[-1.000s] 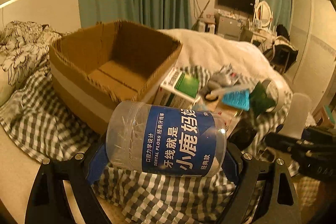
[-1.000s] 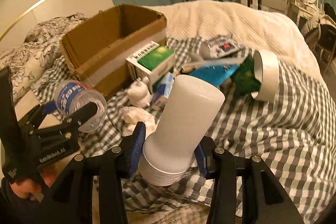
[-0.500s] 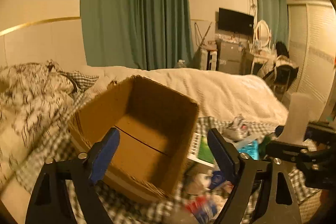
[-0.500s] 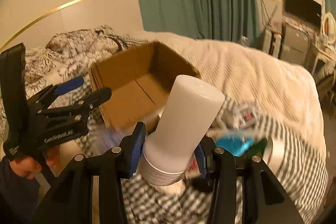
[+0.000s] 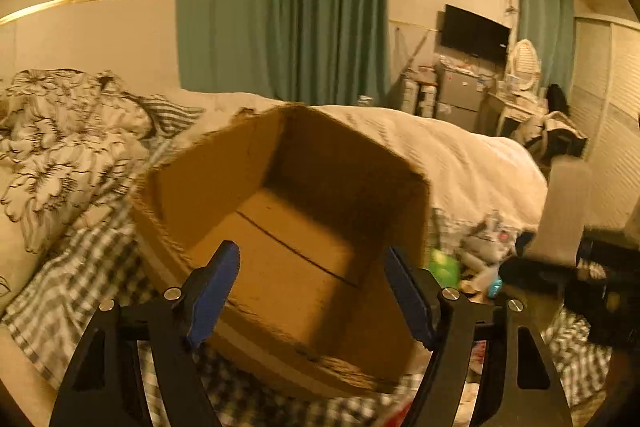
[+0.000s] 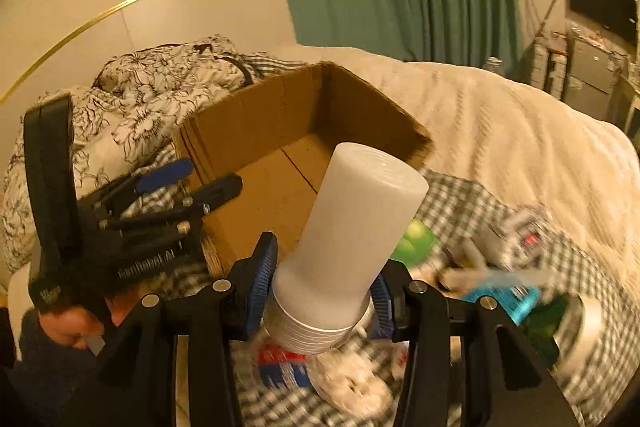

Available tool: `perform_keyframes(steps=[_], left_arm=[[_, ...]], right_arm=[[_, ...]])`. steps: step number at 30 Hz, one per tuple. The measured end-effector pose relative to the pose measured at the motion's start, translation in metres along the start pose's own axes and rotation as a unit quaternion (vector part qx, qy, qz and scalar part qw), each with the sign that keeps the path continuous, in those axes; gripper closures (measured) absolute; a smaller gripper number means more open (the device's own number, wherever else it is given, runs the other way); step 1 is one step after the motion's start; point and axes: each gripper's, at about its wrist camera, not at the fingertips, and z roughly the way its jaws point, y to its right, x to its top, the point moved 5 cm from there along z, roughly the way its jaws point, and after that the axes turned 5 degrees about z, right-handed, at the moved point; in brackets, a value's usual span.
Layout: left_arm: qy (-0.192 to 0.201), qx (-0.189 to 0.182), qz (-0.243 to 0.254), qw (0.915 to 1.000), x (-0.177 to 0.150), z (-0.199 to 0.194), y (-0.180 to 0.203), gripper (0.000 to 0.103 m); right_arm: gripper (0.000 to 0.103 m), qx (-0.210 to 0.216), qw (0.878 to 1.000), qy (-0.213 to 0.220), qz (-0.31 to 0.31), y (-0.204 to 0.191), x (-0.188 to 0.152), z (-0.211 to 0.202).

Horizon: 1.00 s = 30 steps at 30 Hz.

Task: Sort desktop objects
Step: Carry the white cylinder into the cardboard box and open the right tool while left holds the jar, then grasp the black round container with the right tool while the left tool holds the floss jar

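1. Two grippers hover at the cardboard box [image 5: 288, 239]: left gripper [image 5: 310, 291] spread wide, holding nothing, above its near rim.
2. Right gripper [image 6: 322, 283] clamps the stack of paper cups [image 6: 348, 239] beside the box's right edge.

My right claw [image 6: 324, 281] clamps a stack of white paper cups [image 6: 348, 247], tilted up toward the open cardboard box [image 6: 288, 131] on the bed. I see my left claw [image 6: 200, 179] spread wide with nothing in it at the box's near-left wall. A blurred blue packet [image 6: 500, 297] lies on the checked blanket [image 6: 472, 203].
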Motion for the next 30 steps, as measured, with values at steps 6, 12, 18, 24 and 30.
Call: perform_keyframes(steps=[6, 12, 18, 24, 30], left_arm=[[-0.003, -0.005, -0.011, 0.9999, -0.004, 0.0, -0.011, 0.026], [-0.015, -0.01, -0.007, 0.9998, -0.007, -0.002, -0.004, 0.002], [-0.028, -0.012, 0.009, 0.9995, -0.014, -0.022, 0.019, 0.002], [-0.068, -0.049, -0.003, 0.9965, -0.053, -0.045, 0.057, 0.0], [-0.132, -0.054, -0.001, 0.9898, -0.124, -0.02, 0.099, 0.0]], right_arm=[[0.059, 0.027, 1.0, -0.003, 0.012, -0.016, 0.04, 0.045], [0.021, 0.014, 0.999, 0.022, 0.039, -0.016, 0.055, 0.05], [0.021, -0.011, 0.999, 0.026, 0.044, -0.004, 0.041, 0.01], [0.021, -0.055, 0.997, 0.009, 0.05, 0.03, -0.016, -0.04], [0.021, -0.085, 0.994, -0.021, 0.059, 0.061, -0.084, -0.055]])
